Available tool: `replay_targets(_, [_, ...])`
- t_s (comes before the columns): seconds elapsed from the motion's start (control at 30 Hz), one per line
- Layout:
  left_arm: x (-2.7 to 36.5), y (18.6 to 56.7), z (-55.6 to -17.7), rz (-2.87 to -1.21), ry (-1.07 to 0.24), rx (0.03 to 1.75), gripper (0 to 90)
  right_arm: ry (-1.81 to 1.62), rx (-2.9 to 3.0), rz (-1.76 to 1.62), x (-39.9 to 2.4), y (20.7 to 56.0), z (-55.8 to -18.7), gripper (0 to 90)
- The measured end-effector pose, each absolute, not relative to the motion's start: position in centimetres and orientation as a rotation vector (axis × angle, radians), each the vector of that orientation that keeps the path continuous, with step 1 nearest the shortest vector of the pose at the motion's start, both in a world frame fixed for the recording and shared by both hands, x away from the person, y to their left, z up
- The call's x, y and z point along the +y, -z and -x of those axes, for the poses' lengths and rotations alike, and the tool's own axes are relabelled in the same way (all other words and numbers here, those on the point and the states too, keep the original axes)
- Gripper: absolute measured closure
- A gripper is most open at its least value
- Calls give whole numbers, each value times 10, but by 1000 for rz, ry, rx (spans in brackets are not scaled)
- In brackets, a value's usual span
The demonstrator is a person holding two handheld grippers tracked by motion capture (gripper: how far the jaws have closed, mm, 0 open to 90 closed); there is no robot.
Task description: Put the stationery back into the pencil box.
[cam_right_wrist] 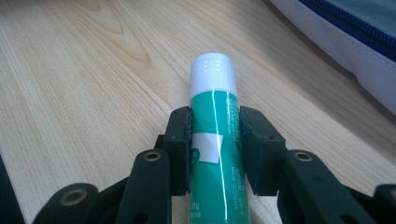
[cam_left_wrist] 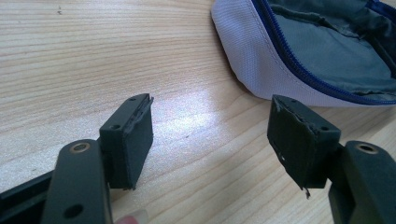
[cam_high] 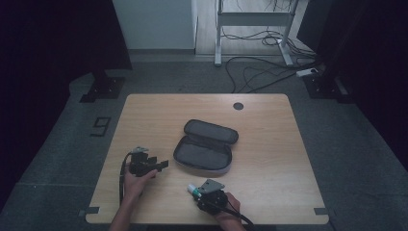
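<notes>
A green glue stick (cam_right_wrist: 214, 154) with a white cap lies along the wooden table (cam_high: 274, 144), near its front edge. My right gripper (cam_right_wrist: 215, 133) is shut on it, a pad pressing each side of the green barrel; in the high view that gripper (cam_high: 198, 193) has the white cap (cam_high: 191, 187) poking out to the left. My left gripper (cam_high: 162, 164) rests at the front left, pointing toward an open grey zip pouch (cam_high: 204, 144). Its jaws (cam_left_wrist: 210, 135) stand open with only bare wood between them. The pouch's white edge and blue zip (cam_left_wrist: 299, 60) lie just beyond them.
The pouch lies in the middle of the table with its lid folded back, and its corner (cam_right_wrist: 345, 32) is close on the right of the glue stick. A dark round grommet (cam_high: 238, 106) sits near the far edge. Cables and a desk frame (cam_high: 255, 29) are on the floor beyond.
</notes>
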State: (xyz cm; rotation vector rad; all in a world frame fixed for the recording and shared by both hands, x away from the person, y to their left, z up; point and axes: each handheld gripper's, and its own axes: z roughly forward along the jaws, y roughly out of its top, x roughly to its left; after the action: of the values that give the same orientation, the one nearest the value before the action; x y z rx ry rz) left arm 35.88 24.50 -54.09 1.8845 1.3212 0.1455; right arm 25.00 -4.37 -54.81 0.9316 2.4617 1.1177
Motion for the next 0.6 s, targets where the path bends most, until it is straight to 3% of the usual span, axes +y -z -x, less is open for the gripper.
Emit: replay_targets(0.6, [245,541,-359,-1887,-146,1324,314,-1193,2415,-934,-51,537,-251,651])
